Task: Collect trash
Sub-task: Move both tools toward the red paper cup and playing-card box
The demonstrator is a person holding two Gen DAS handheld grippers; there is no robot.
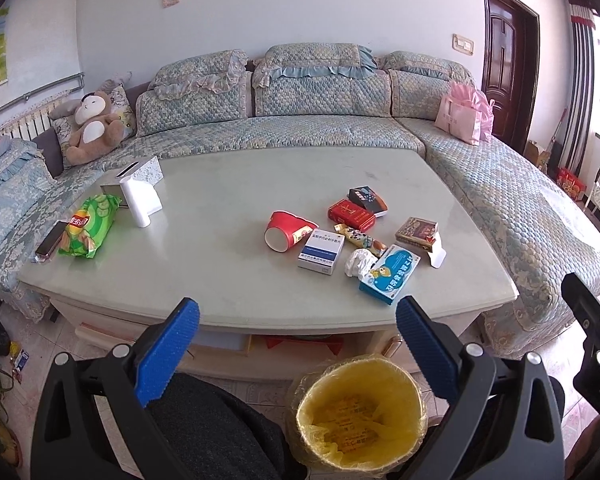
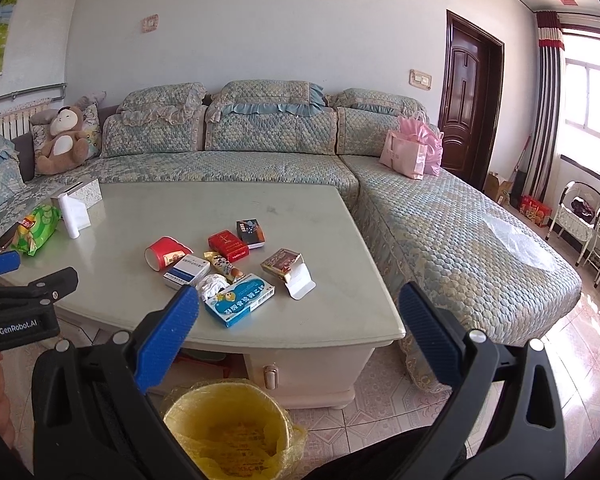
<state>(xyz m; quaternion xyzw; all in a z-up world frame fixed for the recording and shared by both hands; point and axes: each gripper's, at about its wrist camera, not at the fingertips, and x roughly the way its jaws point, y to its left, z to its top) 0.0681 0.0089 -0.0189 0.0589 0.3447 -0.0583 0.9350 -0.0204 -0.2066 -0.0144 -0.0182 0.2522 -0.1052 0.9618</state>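
A pile of trash lies on the pale coffee table: a tipped red paper cup, a white-blue medicine box, a crumpled tissue, a blue cartoon box, a red pack, a snack wrapper and a brown pack. A yellow-lined bin stands on the floor in front of the table. My left gripper is open and empty above the bin. My right gripper is open and empty, near the table's front edge; the blue box and the bin show there too.
A green chips bag, a phone, a white device and a tissue box sit at the table's left. A quilted corner sofa wraps round the table, with a plush toy and pink bags.
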